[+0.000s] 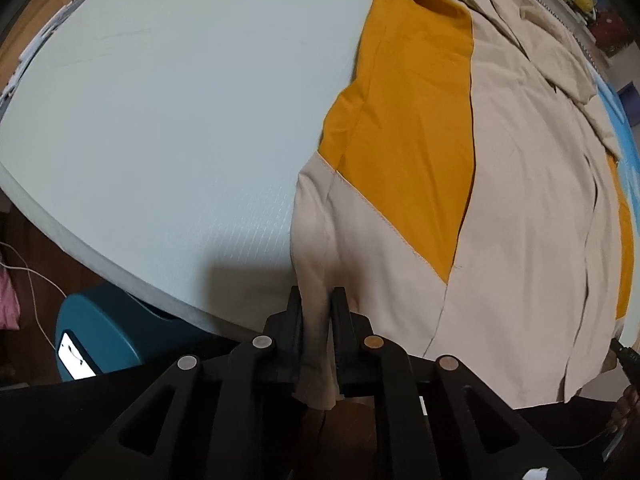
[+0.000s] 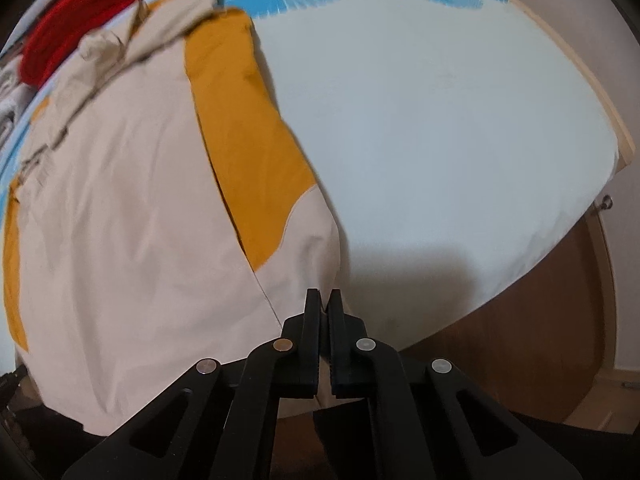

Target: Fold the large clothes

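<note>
My left gripper [image 1: 317, 296] is clamped on the beige-and-mustard garment's [image 1: 520, 208] hem. My right gripper [image 2: 325, 298] pinches its other corner, over the bed [image 2: 440, 120].

My left gripper [image 1: 317, 300] pinching the beige-and-mustard garment [image 1: 500, 184] at its near corner, cloth lying spread over the pale mattress [image 1: 160, 120], teal stool [image 1: 108, 320] sitting below.

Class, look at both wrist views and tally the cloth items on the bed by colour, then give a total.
Beige and mustard garment: 1
Red cloth: 1
Total: 2
</note>
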### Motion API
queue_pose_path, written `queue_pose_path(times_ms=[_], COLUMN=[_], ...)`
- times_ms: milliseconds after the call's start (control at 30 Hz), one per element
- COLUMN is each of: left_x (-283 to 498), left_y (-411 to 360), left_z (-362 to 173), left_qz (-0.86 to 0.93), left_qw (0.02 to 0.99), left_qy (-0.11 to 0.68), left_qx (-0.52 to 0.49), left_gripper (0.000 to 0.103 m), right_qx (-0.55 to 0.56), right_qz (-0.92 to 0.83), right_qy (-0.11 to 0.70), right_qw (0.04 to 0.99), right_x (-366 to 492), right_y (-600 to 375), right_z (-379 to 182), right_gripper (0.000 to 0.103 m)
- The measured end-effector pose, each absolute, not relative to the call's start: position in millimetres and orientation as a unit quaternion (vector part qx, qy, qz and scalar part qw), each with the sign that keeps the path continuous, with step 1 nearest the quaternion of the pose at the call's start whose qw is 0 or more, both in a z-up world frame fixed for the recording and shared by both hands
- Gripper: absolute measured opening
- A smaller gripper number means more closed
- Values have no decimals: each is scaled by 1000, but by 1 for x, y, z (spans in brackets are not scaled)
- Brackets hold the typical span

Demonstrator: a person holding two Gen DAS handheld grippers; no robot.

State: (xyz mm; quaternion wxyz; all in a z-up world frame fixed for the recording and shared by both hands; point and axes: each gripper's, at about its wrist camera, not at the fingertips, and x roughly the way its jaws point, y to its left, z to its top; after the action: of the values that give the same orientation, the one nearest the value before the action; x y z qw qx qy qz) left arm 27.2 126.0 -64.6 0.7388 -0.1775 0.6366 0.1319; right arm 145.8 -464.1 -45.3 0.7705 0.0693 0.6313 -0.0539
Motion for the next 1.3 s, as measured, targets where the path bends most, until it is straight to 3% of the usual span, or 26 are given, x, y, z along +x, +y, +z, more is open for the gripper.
queue_pose_path(times_ms=[133, 300, 733, 1100, 1300], left_x=[32, 36, 22, -73, -47], left_y=[115, 99, 96, 128, 139], left_z=[-62, -38, 75, 180, 174], left_qz=[126, 116, 9, -77, -75], left_qw=[746, 777, 849, 867, 860], left_qy=[636, 602, 503, 448, 445], left_qx=[-154, -143, -162, -203, -239], left_gripper=[3, 2, 2, 1, 1], right_qx=[48, 82, 121, 157, 182], right_qz=[-51, -43, 71, 138, 131], right_qy=[631, 601, 440, 350, 323], right_qw=[772, 794, 887, 913, 919], right_x=[155, 155, 132, 42, 43], right_y=[-450, -454, -448, -474, -490], right_z=[-50, -29, 105, 201, 211], right_gripper=[6, 3, 2, 2, 2])
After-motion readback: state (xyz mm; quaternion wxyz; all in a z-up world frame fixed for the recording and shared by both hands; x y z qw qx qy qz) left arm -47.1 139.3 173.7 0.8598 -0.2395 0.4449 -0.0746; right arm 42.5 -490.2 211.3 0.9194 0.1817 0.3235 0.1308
